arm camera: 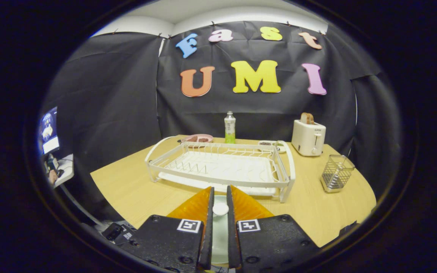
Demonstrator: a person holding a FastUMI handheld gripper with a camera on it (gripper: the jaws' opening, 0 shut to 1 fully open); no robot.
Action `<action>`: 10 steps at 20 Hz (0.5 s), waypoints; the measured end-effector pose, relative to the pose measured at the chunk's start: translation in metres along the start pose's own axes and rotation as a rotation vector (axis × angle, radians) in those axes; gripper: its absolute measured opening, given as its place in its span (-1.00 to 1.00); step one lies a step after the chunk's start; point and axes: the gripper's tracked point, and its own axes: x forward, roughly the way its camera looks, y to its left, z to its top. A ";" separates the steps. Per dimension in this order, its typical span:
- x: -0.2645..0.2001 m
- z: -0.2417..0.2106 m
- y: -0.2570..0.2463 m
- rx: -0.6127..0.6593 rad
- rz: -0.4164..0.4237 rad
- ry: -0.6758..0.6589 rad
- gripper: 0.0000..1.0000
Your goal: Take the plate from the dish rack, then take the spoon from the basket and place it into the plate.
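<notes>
On the wooden table point(135, 189): one white dish rack point(218, 167), one wire basket point(336, 172), one toaster point(308, 137) with one slice of bread point(307, 118) in it, one bottle point(229, 127), one pink bowl point(197, 138), one small dish point(272, 144). Between the two fingers of one gripper point(220, 197): one pale plate point(219, 231), one white spoon end point(220, 209).

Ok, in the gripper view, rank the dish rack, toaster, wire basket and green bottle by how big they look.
1. Dish rack, by far the largest.
2. Toaster.
3. Wire basket, close to the toaster; it sits nearer the camera, so that order is unsure.
4. Green bottle, the slimmest and farthest back.
</notes>
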 end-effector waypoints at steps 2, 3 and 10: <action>-0.009 0.012 -0.011 0.033 -0.045 -0.020 -0.35; -0.015 0.018 -0.018 0.032 -0.077 -0.039 -0.27; -0.073 0.057 -0.029 -0.025 -0.196 -0.213 0.96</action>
